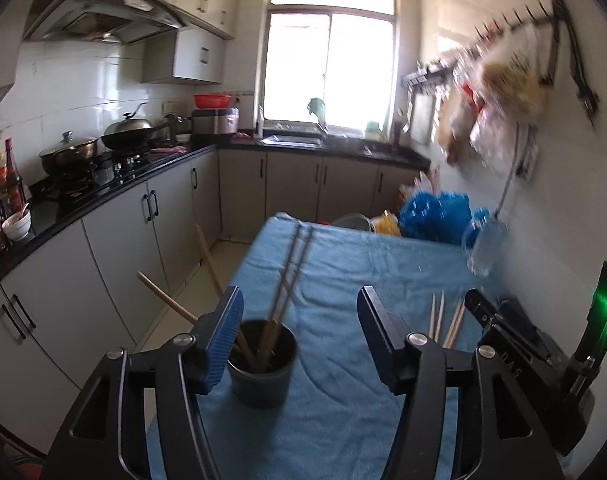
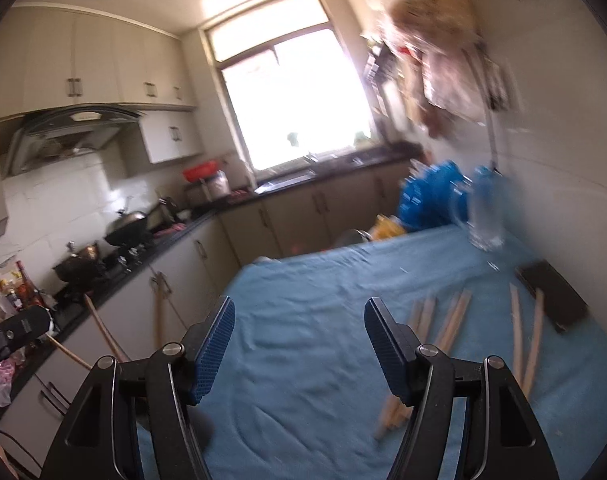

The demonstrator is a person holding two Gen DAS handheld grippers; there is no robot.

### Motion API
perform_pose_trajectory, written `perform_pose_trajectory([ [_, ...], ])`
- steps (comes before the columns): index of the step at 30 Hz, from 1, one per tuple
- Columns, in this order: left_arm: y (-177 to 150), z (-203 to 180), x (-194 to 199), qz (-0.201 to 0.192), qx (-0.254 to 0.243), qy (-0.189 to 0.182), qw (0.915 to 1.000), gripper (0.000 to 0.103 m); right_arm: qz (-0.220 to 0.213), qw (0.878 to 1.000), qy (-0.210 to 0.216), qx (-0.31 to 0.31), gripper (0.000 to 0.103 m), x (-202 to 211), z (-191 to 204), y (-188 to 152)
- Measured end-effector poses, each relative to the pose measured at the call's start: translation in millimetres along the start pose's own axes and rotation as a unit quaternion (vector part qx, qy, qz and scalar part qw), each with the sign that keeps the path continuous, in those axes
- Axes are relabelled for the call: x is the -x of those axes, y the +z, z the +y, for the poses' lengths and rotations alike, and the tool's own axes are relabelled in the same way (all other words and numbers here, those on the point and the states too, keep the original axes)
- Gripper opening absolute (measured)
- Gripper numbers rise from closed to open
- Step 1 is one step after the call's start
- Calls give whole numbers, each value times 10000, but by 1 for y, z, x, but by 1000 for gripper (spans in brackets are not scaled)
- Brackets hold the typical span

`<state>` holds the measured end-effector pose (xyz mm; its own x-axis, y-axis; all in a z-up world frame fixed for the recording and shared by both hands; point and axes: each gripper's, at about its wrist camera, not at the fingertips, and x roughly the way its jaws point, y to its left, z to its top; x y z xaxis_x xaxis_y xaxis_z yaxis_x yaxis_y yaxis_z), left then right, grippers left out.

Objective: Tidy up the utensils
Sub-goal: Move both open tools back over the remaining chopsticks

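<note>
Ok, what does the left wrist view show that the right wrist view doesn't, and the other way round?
Left wrist only: the dark cup with chopsticks standing in it, and the right gripper at the side. Right wrist only: a dark flat box and the full spread of loose chopsticks. Both: the blue cloth, the clear glass, open empty jaws.
</note>
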<state>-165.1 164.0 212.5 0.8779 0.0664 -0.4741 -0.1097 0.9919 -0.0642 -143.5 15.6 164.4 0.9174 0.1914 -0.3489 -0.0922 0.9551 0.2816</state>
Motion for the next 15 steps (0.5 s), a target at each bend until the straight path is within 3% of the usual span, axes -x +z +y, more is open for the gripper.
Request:
perform_pose_trajectory([
  [8,-18,-48,7,120,-715,137,9973,68,87,9977,-483,-462,75,33,-63,-14],
  [15,-24,-74,6,247,-1037,55,9943,70,120,9957,-593,-707,76,46,-85,-17],
])
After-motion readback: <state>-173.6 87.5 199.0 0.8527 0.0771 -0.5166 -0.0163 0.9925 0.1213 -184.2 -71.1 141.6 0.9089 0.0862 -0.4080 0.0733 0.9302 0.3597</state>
